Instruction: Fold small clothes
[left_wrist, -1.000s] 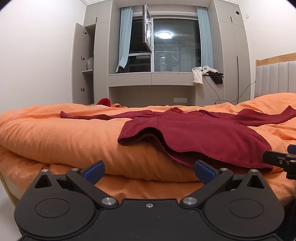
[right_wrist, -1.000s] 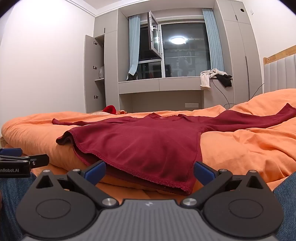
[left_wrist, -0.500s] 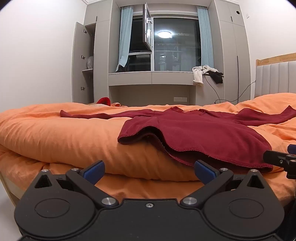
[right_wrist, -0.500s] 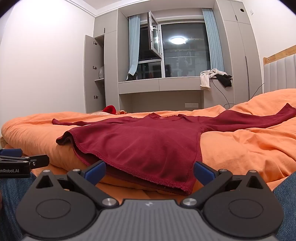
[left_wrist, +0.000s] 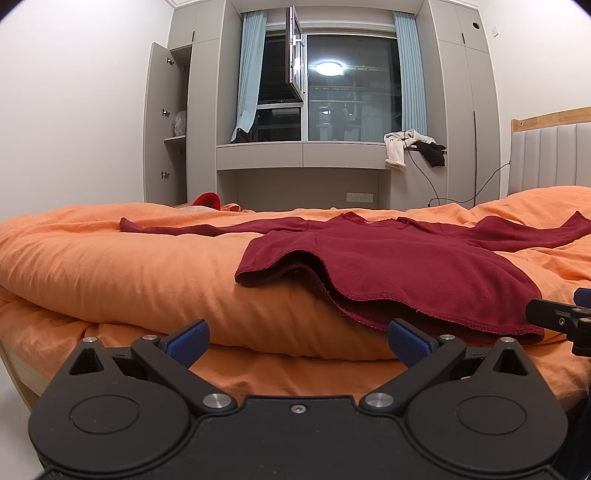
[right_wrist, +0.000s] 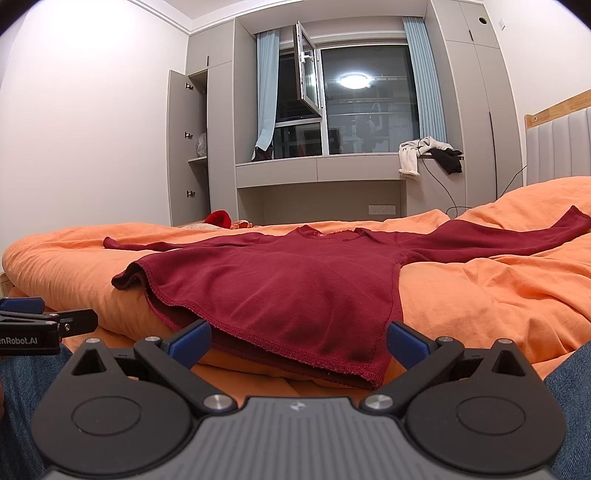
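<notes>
Orange bed: dark red shirt lies flat, sleeves out, hem rumpled; both grippers' jaws spread, empty.

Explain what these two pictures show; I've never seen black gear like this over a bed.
No robot here: a person holds a two-fingered claw in each hand, each with its own camera looking forward along the fingers. One picture is from the left claw, the other from the right claw. Each view also catches the other claw at its edge. Both claws are open and hold nothing. Ahead, a dark red long-sleeved shirt lies spread flat, sleeves out, on an orange duvet, not yet folded.
</notes>
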